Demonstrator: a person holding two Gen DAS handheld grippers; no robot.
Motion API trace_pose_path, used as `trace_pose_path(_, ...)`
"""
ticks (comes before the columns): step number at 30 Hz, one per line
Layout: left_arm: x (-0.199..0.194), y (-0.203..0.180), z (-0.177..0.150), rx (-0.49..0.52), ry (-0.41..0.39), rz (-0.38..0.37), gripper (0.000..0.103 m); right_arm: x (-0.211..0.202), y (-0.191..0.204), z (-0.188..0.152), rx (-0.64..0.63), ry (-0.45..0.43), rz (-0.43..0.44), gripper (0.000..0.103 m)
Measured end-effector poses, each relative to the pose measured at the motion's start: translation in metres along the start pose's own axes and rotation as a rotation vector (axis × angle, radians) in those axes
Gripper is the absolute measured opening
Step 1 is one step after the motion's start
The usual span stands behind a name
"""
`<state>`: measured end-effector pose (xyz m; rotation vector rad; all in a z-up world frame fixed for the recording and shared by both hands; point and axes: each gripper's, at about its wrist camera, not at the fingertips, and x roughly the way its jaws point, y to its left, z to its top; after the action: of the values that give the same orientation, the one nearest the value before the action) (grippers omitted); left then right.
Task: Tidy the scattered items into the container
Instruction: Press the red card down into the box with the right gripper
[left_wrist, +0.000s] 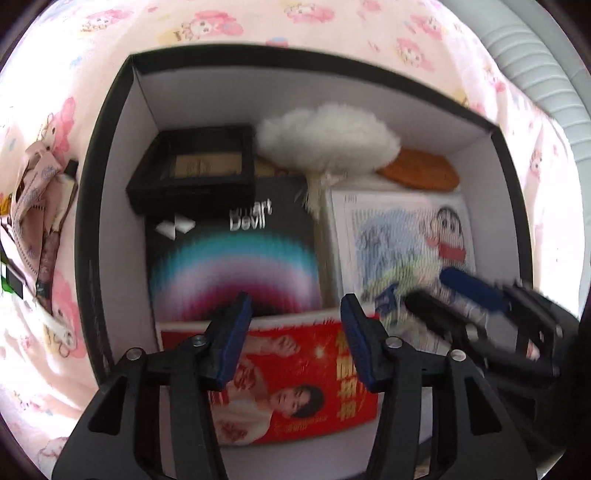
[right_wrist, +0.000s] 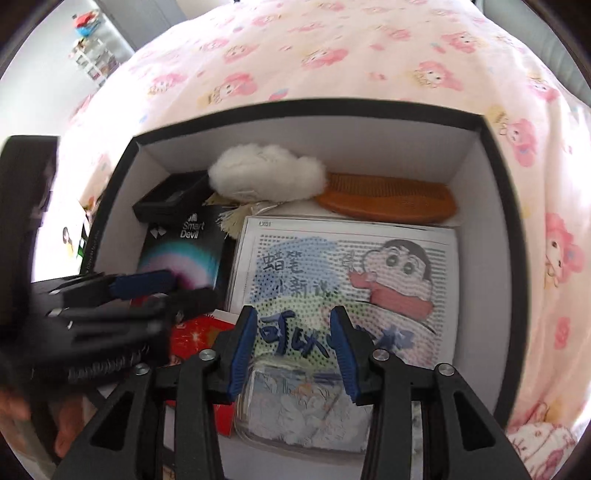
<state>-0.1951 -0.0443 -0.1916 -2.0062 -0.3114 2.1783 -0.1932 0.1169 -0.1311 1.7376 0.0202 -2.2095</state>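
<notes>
The left claw (left_wrist: 297, 339) stands wide and empty above the red packet (left_wrist: 295, 380) lying in the container (left_wrist: 88, 229); a release looks finished, so next comes fetching the pouch (left_wrist: 33, 206) on the bed. The right claw (right_wrist: 293, 350), also wide and empty, hovers over a clear packet (right_wrist: 299, 406), hidden in the left view.

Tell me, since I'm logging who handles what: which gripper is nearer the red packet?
Left. The left gripper hovers open right over the red packet; the right gripper hovers beside it, over the cartoon sheet.
</notes>
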Motion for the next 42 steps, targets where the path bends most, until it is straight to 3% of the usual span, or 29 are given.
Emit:
trace_pose_path(4, -0.003, 0.003, -0.003, -0.021, 0.044, -0.108, 0.052, -0.004, -0.006, -0.003, 0.001, -0.016, -0.058, 0.038)
trace_pose_path(9, -0.006, 0.0, 0.003, -0.023, -0.005, -0.165, 0.053, -0.017, -0.02, -0.01, 0.031, -0.038, -0.054, 0.038)
trace_pose_path(11, -0.006, -0.003, 0.006, -0.017, -0.022, -0.121, 0.053, -0.022, -0.025, -0.012, 0.032, -0.035, -0.061, 0.038)
trace_pose_path(13, -0.008, 0.007, 0.01, -0.021, -0.018, -0.017, 0.054, -0.016, -0.022, -0.022, 0.043, -0.027, -0.036, 0.038)
trace_pose_path(16, -0.006, 0.011, 0.007, -0.032, 0.04, -0.045, 0.054, -0.01, -0.019, -0.025, 0.035, 0.003, 0.011, 0.038)
trace_pose_path(19, -0.007, 0.005, 0.003, 0.02, 0.066, -0.01, 0.055, -0.006, -0.011, -0.028, 0.021, 0.02, 0.038, 0.038)
trace_pose_path(23, -0.012, 0.006, 0.004, 0.021, 0.074, -0.014, 0.055, -0.008, 0.001, -0.031, -0.021, 0.003, 0.007, 0.038)
trace_pose_path(26, -0.011, 0.002, 0.009, 0.029, 0.055, 0.047, 0.055, -0.009, -0.001, -0.034, -0.016, 0.005, 0.002, 0.038)
trace_pose_path(29, 0.0, -0.007, 0.016, 0.097, 0.086, 0.139, 0.06, -0.01, 0.0, -0.037, -0.02, 0.01, -0.003, 0.038)
trace_pose_path(33, 0.001, -0.004, 0.017, 0.134, 0.217, 0.101, 0.056, -0.02, 0.001, -0.041, -0.018, -0.005, 0.018, 0.038)
trace_pose_path(35, 0.002, -0.004, 0.014, 0.148, 0.245, 0.118, 0.053, -0.025, 0.0, -0.043, -0.013, -0.014, 0.044, 0.038)
trace_pose_path(38, 0.001, -0.009, 0.01, 0.153, 0.228, 0.146, 0.056, -0.028, -0.002, -0.046, -0.004, -0.015, 0.063, 0.038)
trace_pose_path(42, -0.011, -0.002, 0.011, 0.082, 0.146, 0.084, 0.058, -0.03, 0.005, -0.047, -0.009, -0.038, 0.026, 0.038)
